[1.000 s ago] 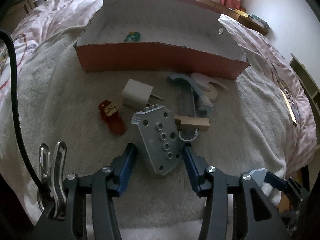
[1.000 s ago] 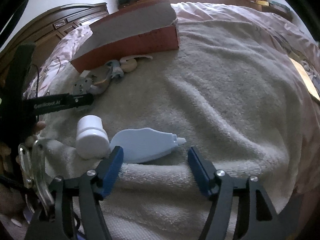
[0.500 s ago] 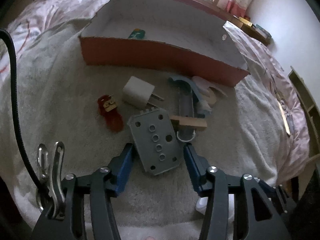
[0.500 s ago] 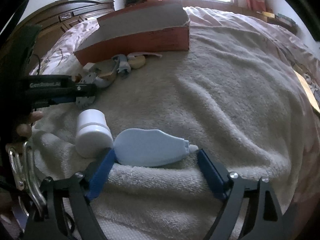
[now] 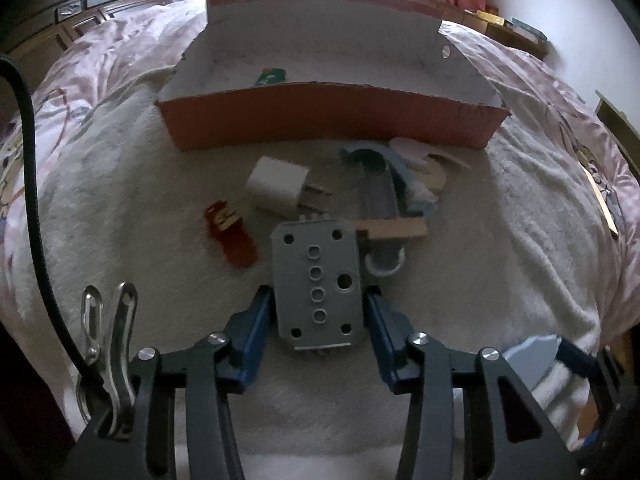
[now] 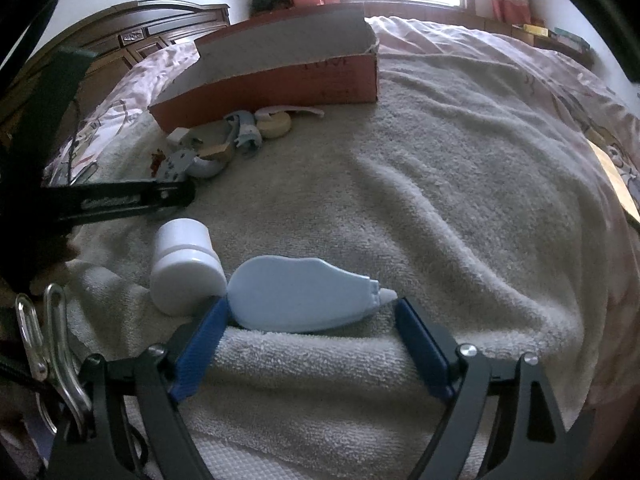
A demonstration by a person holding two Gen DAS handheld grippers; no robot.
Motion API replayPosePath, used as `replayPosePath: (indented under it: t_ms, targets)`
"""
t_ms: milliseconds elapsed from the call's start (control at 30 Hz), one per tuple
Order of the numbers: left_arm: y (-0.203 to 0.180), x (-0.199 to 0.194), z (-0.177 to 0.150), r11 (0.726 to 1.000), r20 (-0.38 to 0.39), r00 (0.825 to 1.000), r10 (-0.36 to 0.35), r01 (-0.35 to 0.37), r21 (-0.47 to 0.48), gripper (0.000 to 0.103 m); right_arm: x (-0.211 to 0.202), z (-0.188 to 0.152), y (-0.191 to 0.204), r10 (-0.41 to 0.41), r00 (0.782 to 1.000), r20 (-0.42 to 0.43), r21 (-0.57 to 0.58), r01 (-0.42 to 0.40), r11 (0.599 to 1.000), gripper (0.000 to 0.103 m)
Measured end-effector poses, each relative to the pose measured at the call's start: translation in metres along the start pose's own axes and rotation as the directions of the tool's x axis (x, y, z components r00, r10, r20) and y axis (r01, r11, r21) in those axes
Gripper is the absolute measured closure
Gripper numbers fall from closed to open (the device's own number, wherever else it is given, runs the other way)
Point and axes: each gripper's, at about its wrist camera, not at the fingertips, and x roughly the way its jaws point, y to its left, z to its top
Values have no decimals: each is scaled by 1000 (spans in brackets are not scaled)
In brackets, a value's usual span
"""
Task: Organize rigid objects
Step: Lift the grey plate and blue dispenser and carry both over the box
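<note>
Cream towel (image 6: 440, 184) covers pink bedding (image 5: 100, 60); wooden headboard (image 6: 160, 28) behind.

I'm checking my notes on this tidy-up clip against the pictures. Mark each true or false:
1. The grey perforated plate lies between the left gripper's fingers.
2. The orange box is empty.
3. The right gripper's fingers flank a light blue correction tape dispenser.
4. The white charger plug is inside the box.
1. True: the grey perforated plate sits between the left gripper's fingers.
2. False: the orange box holds a small green item.
3. True: the right gripper straddles the light blue correction tape dispenser.
4. False: the white charger plug lies on the towel before the box.
</note>
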Motion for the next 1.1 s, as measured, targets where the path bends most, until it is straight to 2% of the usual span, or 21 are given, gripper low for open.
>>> replayPosePath:
  t_ms: [200,433,900,1100]
  targets:
    - [15,-10,-21,997,31,997,64,-65,37,57,2,0,3,-23,1000,-6,-9,23,1000,13]
    - [24,-7,-25,999,54,998,35,-35,-2,57,15,9,21,-138,990,-33,-80,135,988,12]
    - [28,-12,-26,1000,71,998,-1,2,-15,58,3,10,9,-77,997,17,-3,77,997,13]
    - [26,-26,-24,1000,119,993,-21,20,9,58,-9,19,4,-76,995,71,15,75,997,13]
